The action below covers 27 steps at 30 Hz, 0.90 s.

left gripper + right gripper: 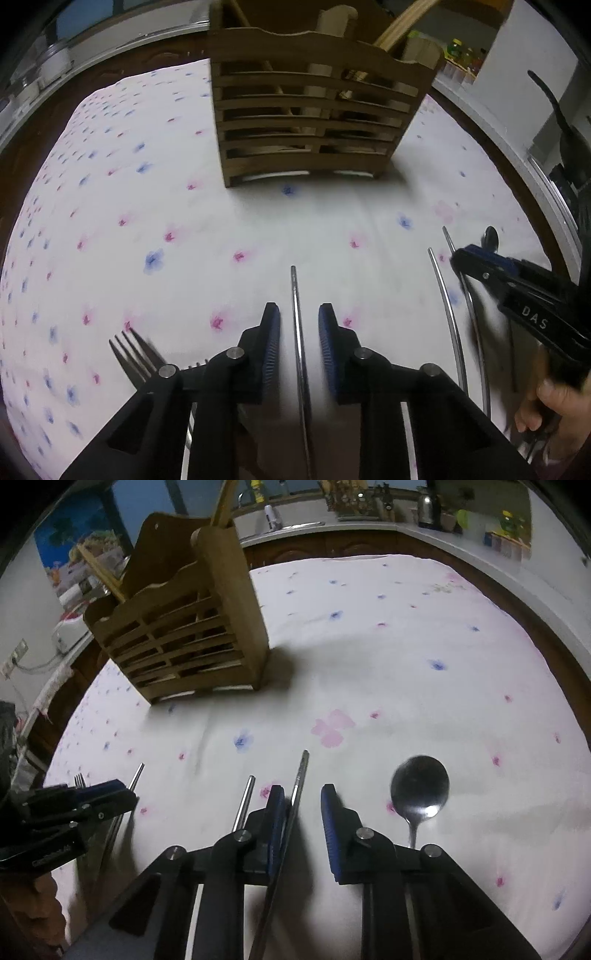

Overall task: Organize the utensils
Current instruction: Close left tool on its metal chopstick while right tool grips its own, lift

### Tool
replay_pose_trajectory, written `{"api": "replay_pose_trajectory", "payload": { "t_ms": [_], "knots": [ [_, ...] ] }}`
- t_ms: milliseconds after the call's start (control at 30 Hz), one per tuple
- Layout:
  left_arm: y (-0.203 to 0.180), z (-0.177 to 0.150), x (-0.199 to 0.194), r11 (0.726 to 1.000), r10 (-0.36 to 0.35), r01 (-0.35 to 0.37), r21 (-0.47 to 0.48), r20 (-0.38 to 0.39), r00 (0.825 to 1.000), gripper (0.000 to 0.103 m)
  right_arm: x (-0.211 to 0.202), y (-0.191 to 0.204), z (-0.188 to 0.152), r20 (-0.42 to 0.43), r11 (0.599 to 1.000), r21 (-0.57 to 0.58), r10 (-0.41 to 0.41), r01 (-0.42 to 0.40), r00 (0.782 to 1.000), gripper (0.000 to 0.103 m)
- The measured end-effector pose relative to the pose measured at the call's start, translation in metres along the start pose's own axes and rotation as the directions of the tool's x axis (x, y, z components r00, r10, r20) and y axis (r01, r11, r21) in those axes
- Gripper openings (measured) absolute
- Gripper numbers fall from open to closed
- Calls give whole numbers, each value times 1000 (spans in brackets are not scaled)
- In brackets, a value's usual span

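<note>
A slatted wooden utensil holder stands on the flowered cloth, with wooden sticks rising from it. My left gripper is low over the cloth and straddles a thin metal chopstick, with a gap on each side. A fork lies to its left. My right gripper straddles another metal chopstick, which leans on the left pad and stays apart from the right pad. A metal spoon lies just to its right. Each gripper shows in the other's view: the right gripper, the left gripper.
More metal chopsticks lie between the two grippers. A hand holds the right gripper. The white cloth covers a dark wooden table, and a counter with bottles and a kettle runs behind it.
</note>
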<state>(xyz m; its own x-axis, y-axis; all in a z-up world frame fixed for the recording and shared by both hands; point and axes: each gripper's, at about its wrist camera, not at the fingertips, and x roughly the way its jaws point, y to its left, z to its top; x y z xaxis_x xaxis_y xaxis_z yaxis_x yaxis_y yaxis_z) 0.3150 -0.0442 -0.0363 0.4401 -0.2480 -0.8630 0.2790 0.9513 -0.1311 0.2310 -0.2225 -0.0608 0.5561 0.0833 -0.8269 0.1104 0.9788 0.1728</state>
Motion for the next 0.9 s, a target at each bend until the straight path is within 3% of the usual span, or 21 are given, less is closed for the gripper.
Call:
{"api": "replay_pose_trajectory", "payload": {
  "t_ms": [200, 367, 467, 533, 567, 767, 900],
  "knots": [
    [-8, 1, 1, 999, 12, -11, 49, -20, 1000, 18, -2, 7, -7, 7, 999, -34, -14, 14, 1000, 23],
    [-12, -3, 1, 998, 33, -33, 49, 10, 999, 17, 0, 19, -8, 27, 993, -86, -78, 80, 997, 22],
    [-17, -6, 2, 997, 50, -52, 59, 35, 998, 15, 0, 18, -8, 30, 993, -92, -76, 79, 997, 22],
    [-19, -7, 2, 997, 50, -52, 60, 41, 998, 11, 0, 17, -8, 36, 993, -90, -71, 74, 997, 20],
    [-19, -6, 4, 997, 47, -49, 57, 42, 998, 6, -1, 17, -9, 37, 994, -86, -68, 71, 997, 12],
    [-15, -5, -1, 999, 29, -30, 33, 30, 999, 2, -3, 6, -5, 11, 999, 5, 33, -33, 999, 5],
    [-9, -8, -13, 1000, -5, 5, 0, 42, 999, 2, -23, 3, -6, 47, 996, 35, 79, -80, 996, 5]
  ]
}}
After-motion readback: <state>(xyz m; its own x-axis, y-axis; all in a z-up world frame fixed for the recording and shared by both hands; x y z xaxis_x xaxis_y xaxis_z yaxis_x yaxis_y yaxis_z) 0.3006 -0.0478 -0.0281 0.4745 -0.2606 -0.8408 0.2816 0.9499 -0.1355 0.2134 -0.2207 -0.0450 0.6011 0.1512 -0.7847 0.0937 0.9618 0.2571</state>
